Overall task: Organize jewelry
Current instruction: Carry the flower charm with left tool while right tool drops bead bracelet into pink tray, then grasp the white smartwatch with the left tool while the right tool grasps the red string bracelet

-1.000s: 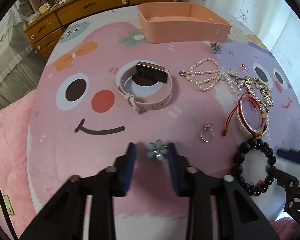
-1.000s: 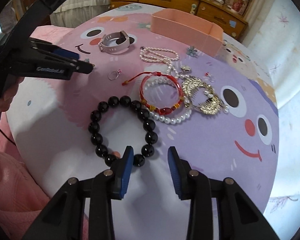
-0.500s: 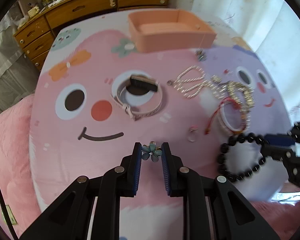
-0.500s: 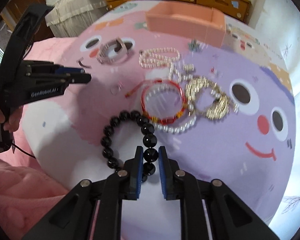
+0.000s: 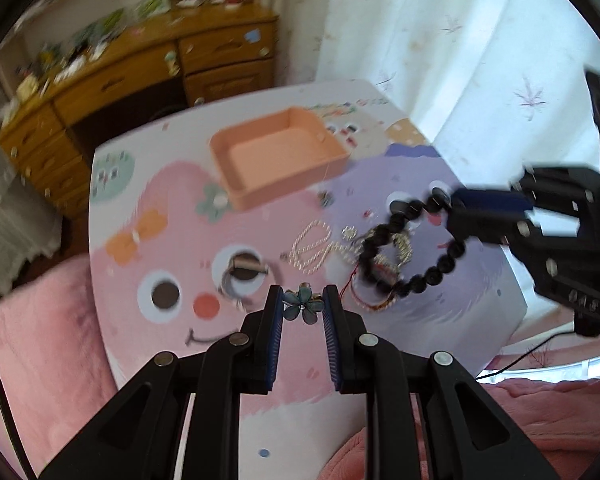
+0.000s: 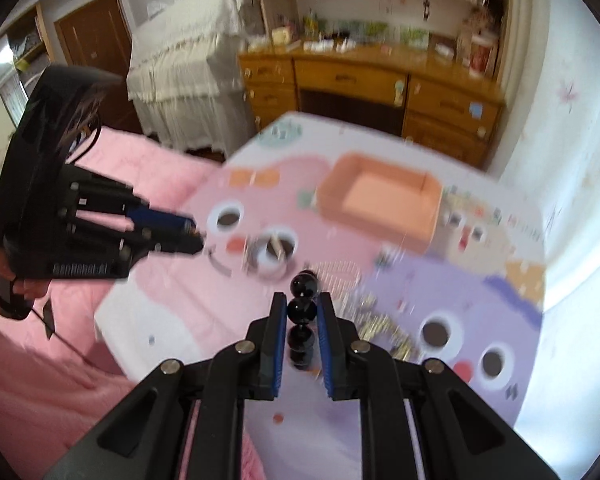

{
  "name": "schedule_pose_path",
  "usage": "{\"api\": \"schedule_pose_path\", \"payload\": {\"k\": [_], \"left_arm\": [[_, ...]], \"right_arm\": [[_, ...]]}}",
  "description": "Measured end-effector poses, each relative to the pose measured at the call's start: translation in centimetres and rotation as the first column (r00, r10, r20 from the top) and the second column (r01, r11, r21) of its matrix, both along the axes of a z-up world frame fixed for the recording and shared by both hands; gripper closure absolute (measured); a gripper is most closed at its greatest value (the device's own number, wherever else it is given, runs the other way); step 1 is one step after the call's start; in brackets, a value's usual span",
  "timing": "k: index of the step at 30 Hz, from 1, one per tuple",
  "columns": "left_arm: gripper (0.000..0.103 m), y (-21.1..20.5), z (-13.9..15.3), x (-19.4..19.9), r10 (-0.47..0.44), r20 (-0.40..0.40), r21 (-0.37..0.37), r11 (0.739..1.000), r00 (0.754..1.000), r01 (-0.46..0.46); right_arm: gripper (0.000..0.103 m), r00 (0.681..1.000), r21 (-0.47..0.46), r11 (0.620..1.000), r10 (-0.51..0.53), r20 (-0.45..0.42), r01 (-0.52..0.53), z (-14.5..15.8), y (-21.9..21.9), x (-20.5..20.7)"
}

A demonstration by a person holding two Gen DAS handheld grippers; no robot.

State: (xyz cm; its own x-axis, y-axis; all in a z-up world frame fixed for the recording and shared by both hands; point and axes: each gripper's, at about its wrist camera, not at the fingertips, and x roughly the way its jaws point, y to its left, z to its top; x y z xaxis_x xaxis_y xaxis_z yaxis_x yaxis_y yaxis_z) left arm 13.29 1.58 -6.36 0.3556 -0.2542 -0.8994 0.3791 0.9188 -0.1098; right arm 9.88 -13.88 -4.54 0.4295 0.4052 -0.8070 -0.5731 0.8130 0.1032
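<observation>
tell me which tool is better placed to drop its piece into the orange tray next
Left, marginally. Its tool holds the compact flower charm, facing the tray. The right tool carries the dangling black bead bracelet, likelier to snag.

Blue flower clip (image 5: 302,307), black bead bracelet (image 5: 414,252): gripped, aloft.

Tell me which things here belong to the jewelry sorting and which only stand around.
Belong to the job:
blue flower brooch in the left gripper
black bead bracelet in the right gripper
orange tray
pearl necklace
watch

Only around:
wooden dresser
curtain
pink blanket
</observation>
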Motion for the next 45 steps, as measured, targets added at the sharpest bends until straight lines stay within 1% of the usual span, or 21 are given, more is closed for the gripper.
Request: {"api": "schedule_pose_path", "payload": {"k": [3, 5, 8, 11, 15, 18, 23, 26, 28, 29, 30, 31, 32, 34, 35, 36, 37, 39, 41, 42, 45], "left_arm": [[0.085, -0.7, 1.6, 1.6, -0.024, 0.01, -0.019, 1.0, 1.0, 0.024], [0.085, -0.9, 2.5, 2.7, -0.018, 0.022, -0.035, 0.999, 1.0, 0.019], [0.085, -1.2, 3.8, 4.2, -0.006, 0.063, -0.073, 0.997, 0.998, 0.011], [0.085, -1.4, 4.6, 6.2, 0.016, 0.11, -0.098, 0.995, 0.994, -0.005], [0.085, -1.6, 4.6, 9.2, 0.051, 0.16, -0.131, 0.991, 0.986, -0.03], [0.085, -1.8, 3.4, 11.5, 0.065, 0.179, -0.148, 0.988, 0.982, -0.039], [0.085, -1.9, -0.5, 15.8, 0.08, 0.166, -0.16, 0.986, 0.983, -0.053], [0.085, -1.6, -3.3, 17.5, 0.039, 0.157, -0.242, 0.97, 0.987, 0.0], [0.083, -1.6, -5.4, 18.5, 0.038, 0.135, -0.263, 0.965, 0.99, -0.001], [0.083, -1.6, -6.4, 19.0, 0.045, 0.111, -0.256, 0.966, 0.993, -0.015], [0.078, -1.7, -7.3, 19.4, 0.058, 0.087, -0.239, 0.97, 0.994, -0.035], [0.072, -1.7, -7.9, 19.7, 0.073, 0.068, -0.218, 0.974, 0.995, -0.057], [0.072, -1.7, -8.5, 19.9, 0.085, 0.042, -0.198, 0.977, 0.996, -0.075], [0.07, -1.4, -9.0, 19.9, 0.098, 0.009, -0.198, 0.976, 0.995, -0.094], [0.069, -1.1, -9.0, 19.8, 0.109, 0.003, -0.201, 0.974, 0.994, -0.107], [0.064, -0.8, -9.0, 19.6, 0.121, 0.001, -0.2, 0.973, 0.993, -0.118], [0.056, -0.4, -9.0, 19.2, 0.128, 0.002, -0.198, 0.972, 0.992, -0.125], [0.047, 0.1, -8.4, 18.4, 0.145, 0.013, -0.174, 0.975, 0.989, -0.14], [0.046, 0.7, -7.6, 17.3, 0.159, 0.02, -0.149, 0.977, 0.987, -0.154], [0.046, 1.0, -7.5, 16.6, 0.167, 0.018, -0.129, 0.978, 0.986, -0.163], [0.046, 1.9, -6.6, 14.3, 0.184, 0.019, -0.103, 0.978, 0.983, -0.181]], "right_arm": [[0.088, 0.998, 0.049, 0.999, -0.015, 0.06, 0.012, 2.5, 0.1, 1.6], [0.088, 0.995, 0.084, 0.996, -0.032, 0.097, 0.024, 3.9, 0.1, 2.7], [0.088, 0.987, 0.11, 0.993, -0.055, 0.149, 0.038, 5.2, 0.3, 4.3], [0.088, 0.982, 0.142, 0.988, -0.081, 0.173, 0.056, 5.9, -0.1, 6.3], [0.088, 0.977, 0.142, 0.986, -0.108, 0.184, 0.082, 5.4, -0.4, 9.0], [0.088, 0.976, 0.148, 0.985, -0.113, 0.185, 0.086, 4.2, -0.6, 10.9], [0.088, 0.981, 0.122, 0.989, -0.1, 0.164, 0.081, 0.6, -0.5, 13.9], [0.088, 0.985, 0.128, 0.989, -0.097, 0.143, 0.079, -2.0, -0.6, 15.6], [0.088, 0.988, 0.132, 0.987, -0.106, 0.113, 0.091, -3.7, -0.7, 16.7], [0.088, 0.989, 0.13, 0.986, -0.115, 0.091, 0.103, -4.6, -0.8, 17.2], [0.088, 0.99, 0.128, 0.986, -0.122, 0.074, 0.111, -5.2, -0.8, 17.5], [0.088, 0.99, 0.126, 0.983, -0.135, 0.03, 0.131, -6.1, -1.0, 18.1], [0.087, 0.99, 0.126, 0.982, -0.144, 0.003, 0.142, -6.6, -1.0, 18.3], [0.087, 0.984, 0.145, 0.973, -0.174, -0.051, 0.179, -7.2, -1.6, 18.4], [0.087, 0.98, 0.165, 0.967, -0.189, -0.061, 0.196, -7.1, -2.0, 18.2], [0.084, 0.977, 0.176, 0.962, -0.202, -0.065, 0.21, -6.9, -2.3, 17.9], [0.081, 0.975, 0.179, 0.959, -0.213, -0.065, 0.222, -6.6, -2.6, 17.6], [0.064, 0.973, 0.16, 0.96, -0.224, -0.052, 0.23, -6.2, -2.7, 17.0], [0.061, 0.972, 0.141, 0.962, -0.233, -0.032, 0.235, -5.5, -3.0, 15.7], [0.061, 0.971, 0.138, 0.961, -0.237, -0.033, 0.239, -5.2, -3.2, 15.2], [0.061, 0.965, 0.124, 0.958, -0.254, -0.061, 0.26, -4.7, -3.6, 13.6]]}}
